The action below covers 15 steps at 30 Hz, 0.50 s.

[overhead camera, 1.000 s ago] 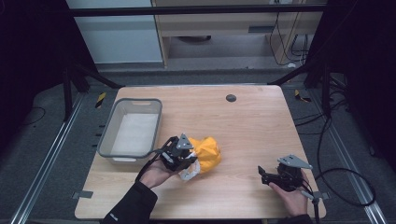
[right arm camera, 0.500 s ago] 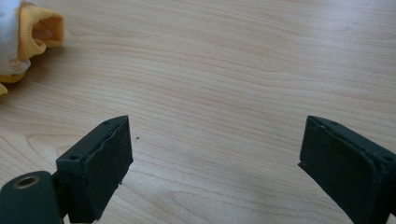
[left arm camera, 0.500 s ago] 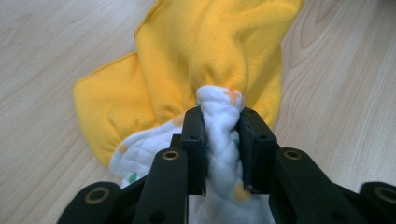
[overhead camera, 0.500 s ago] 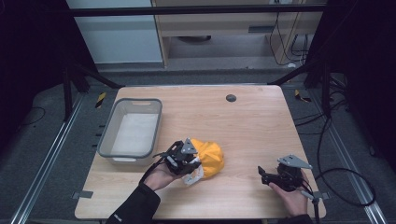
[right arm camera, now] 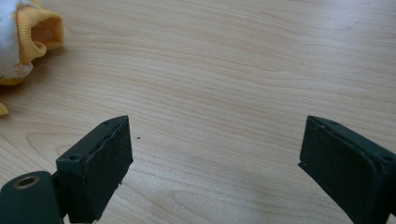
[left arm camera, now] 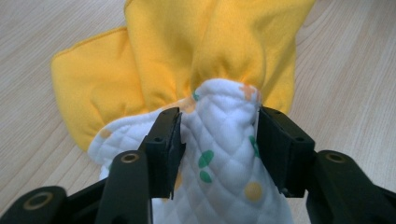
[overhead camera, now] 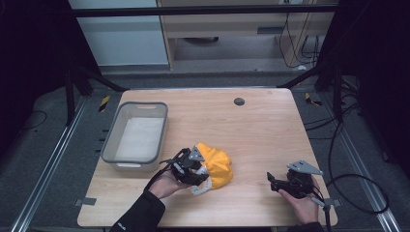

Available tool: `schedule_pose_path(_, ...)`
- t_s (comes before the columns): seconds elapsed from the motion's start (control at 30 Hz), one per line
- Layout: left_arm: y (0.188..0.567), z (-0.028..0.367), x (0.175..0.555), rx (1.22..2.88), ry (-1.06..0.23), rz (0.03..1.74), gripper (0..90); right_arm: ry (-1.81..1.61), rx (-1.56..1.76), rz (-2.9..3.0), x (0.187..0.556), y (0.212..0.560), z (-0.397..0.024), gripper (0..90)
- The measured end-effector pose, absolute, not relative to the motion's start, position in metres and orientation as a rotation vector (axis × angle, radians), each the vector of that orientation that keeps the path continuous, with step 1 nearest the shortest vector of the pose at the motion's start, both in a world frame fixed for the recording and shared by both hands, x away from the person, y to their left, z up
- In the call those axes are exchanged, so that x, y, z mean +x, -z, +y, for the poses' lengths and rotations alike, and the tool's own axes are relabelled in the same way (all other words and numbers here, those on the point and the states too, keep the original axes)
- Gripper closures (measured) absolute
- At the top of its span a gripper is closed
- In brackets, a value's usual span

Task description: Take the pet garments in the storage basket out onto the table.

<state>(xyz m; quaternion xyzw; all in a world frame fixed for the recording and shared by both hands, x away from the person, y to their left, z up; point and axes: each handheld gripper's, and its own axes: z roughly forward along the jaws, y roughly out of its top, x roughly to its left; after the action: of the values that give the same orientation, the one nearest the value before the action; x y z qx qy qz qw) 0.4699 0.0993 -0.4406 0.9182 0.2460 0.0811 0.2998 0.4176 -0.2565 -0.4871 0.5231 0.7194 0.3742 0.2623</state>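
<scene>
Table [overhead camera: 261, 130]: it lies before you and carries everything else.
Bin [overhead camera: 112, 141]: on the table's left half, toward your left.
Cloth bundle [overhead camera: 216, 164]: on the table just right of the bin's near right corner, apart from it.
Your left gripper [overhead camera: 194, 175]: at the bundle's near left edge; its jaws have just been opening, and a fold of the bundle [left arm camera: 224, 154] sits between them.
Your right gripper [overhead camera: 271, 180]: near the table's near right corner, well apart from the bundle, jaws spread over bare table.
Round cap [overhead camera: 239, 101]: on the far part of the table, right of the bin.
</scene>
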Motion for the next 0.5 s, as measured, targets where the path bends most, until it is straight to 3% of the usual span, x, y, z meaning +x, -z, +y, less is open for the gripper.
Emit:
schedule_pose_path(0.23, 0.438, 0.106, 0.467, 2.425, -0.240, 0.667, 34.2, -1.011, 1.413, 1.947, 0.418, 0.487, -0.256, 9.2)
schedule_pose_path(0.5, 0.433, 0.117, 0.460, 2.386, -0.256, 0.691, 23.9, -1.002, 1.408, 1.948, 0.417, 0.487, -0.256, 9.1)
